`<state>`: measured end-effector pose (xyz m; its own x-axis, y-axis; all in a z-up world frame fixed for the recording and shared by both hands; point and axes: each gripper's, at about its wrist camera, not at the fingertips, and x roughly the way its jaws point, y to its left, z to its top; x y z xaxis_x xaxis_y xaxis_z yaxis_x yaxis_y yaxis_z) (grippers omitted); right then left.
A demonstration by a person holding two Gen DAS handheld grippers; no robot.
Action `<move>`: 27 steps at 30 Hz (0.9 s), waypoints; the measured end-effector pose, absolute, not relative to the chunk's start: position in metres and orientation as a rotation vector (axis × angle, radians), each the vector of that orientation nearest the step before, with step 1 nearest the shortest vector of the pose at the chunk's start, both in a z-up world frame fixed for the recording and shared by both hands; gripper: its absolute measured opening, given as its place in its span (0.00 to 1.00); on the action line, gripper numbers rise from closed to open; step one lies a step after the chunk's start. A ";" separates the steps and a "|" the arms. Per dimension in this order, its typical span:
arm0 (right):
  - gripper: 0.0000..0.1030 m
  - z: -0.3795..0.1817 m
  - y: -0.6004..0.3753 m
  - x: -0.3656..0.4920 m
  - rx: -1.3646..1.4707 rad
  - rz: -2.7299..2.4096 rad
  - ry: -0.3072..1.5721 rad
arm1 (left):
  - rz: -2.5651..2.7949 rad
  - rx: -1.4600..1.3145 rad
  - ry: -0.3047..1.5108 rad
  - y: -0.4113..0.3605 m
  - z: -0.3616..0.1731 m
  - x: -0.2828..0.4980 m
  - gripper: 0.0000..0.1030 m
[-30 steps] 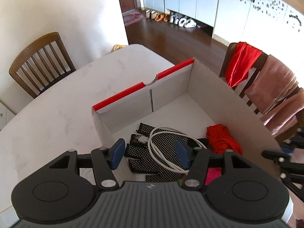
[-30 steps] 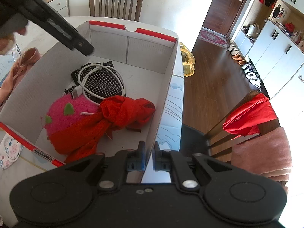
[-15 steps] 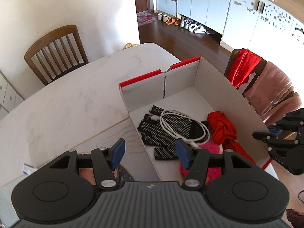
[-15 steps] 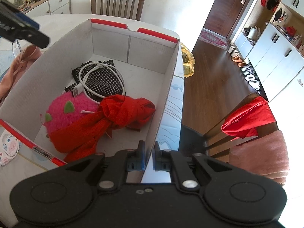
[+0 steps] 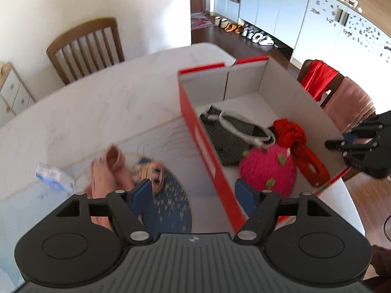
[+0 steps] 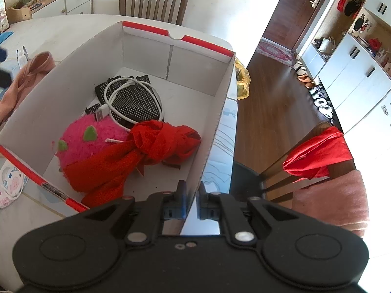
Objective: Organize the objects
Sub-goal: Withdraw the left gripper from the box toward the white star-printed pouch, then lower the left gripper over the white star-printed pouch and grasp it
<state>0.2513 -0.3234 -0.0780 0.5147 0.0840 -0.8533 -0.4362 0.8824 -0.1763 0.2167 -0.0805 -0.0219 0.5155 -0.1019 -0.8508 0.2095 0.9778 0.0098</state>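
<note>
A red and white cardboard box (image 5: 195, 127) (image 6: 215, 112) stands on the white table. In it lie a pink plush (image 5: 266, 168) (image 6: 83, 141), a knotted red cloth (image 5: 293, 134) (image 6: 158, 141) and a black dotted pouch under a white cable (image 5: 227, 131) (image 6: 132, 97). My right gripper (image 6: 191, 202) (image 5: 361, 144) is shut on the box's right wall. My left gripper (image 5: 193, 195) hovers over the box's left wall, its jaws opening, pads touching nothing. Left of the box lie a pink cloth (image 5: 107, 171) (image 6: 31, 68) and a blue patterned mat (image 5: 168, 202).
A small pale blue packet (image 5: 55, 174) lies on the table at the left. A wooden chair (image 5: 85, 46) stands at the far side. Another chair with a red garment (image 6: 317, 151) and a pink towel stands to the right. A yellow bag (image 6: 242, 83) hangs past the table's edge.
My left gripper has moved left, from above the box's contents to above its left wall and the table beside it, and its jaws stand wider. The right gripper has kept still.
</note>
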 end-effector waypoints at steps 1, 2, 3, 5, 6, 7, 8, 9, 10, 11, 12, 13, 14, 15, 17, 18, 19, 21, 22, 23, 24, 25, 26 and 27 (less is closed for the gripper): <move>0.07 -0.078 -0.323 0.251 -0.396 0.323 0.987 | -0.181 0.102 1.019 -0.076 -0.025 0.212 0.74; 0.07 -0.078 -0.323 0.251 -0.397 0.323 0.986 | -0.173 0.087 1.028 -0.071 -0.030 0.207 0.76; 0.07 -0.078 -0.322 0.250 -0.399 0.323 0.986 | -0.169 0.080 1.036 -0.068 -0.033 0.203 0.78; 0.07 -0.078 -0.322 0.250 -0.403 0.324 0.986 | -0.169 0.072 1.039 -0.063 -0.041 0.194 0.78; 0.07 -0.078 -0.321 0.250 -0.406 0.324 0.986 | -0.174 0.070 1.039 -0.062 -0.044 0.190 0.78; 0.07 -0.078 -0.321 0.250 -0.408 0.324 0.986 | -0.179 0.067 1.042 -0.060 -0.047 0.186 0.78; 0.07 -0.078 -0.321 0.250 -0.410 0.324 0.987 | -0.183 0.066 1.046 -0.059 -0.050 0.182 0.80; 0.07 -0.078 -0.320 0.250 -0.411 0.324 0.987 | -0.183 0.069 1.048 -0.059 -0.053 0.179 0.84; 0.07 -0.078 -0.320 0.250 -0.412 0.324 0.987 | -0.179 0.074 1.049 -0.059 -0.056 0.175 0.84; 0.07 -0.078 -0.320 0.250 -0.415 0.325 0.987 | -0.175 0.082 1.051 -0.061 -0.059 0.171 0.84; 0.07 -0.078 -0.320 0.250 -0.417 0.327 0.986 | -0.172 0.088 1.056 -0.062 -0.063 0.168 0.84; 0.07 -0.078 -0.320 0.250 -0.419 0.328 0.986 | -0.173 0.090 1.063 -0.064 -0.067 0.166 0.84; 0.07 -0.078 -0.320 0.250 -0.419 0.328 0.987 | -0.177 0.088 1.075 -0.065 -0.072 0.163 0.85; 0.07 -0.078 -0.320 0.250 -0.419 0.328 0.987 | -0.179 0.086 1.085 -0.066 -0.076 0.161 0.85; 0.07 -0.078 -0.320 0.250 -0.421 0.329 0.987 | -0.180 0.092 1.102 -0.069 -0.086 0.155 0.90; 0.07 -0.078 -0.320 0.250 -0.424 0.329 0.986 | -0.186 0.099 1.110 -0.072 -0.091 0.152 0.93; 0.07 -0.078 -0.320 0.250 -0.425 0.329 0.986 | -0.196 0.107 1.120 -0.074 -0.095 0.149 0.95; 0.08 -0.078 -0.321 0.250 -0.426 0.330 0.986 | -0.204 0.122 1.134 -0.079 -0.104 0.144 0.97; 0.08 -0.078 -0.321 0.250 -0.426 0.329 0.986 | -0.212 0.126 1.145 -0.082 -0.108 0.142 0.97; 0.08 -0.078 -0.321 0.250 -0.426 0.329 0.986 | -0.217 0.127 1.154 -0.083 -0.112 0.141 0.97; 0.08 -0.078 -0.321 0.250 -0.427 0.329 0.985 | -0.217 0.127 1.161 -0.085 -0.116 0.140 0.97; 0.08 -0.078 -0.321 0.250 -0.429 0.330 0.985 | -0.215 0.128 1.170 -0.086 -0.121 0.139 0.97; 0.08 -0.078 -0.321 0.250 -0.429 0.330 0.984 | -0.215 0.128 1.177 -0.087 -0.125 0.139 0.97; 0.08 -0.078 -0.321 0.250 -0.429 0.331 0.985 | -0.215 0.125 1.183 -0.087 -0.129 0.139 0.97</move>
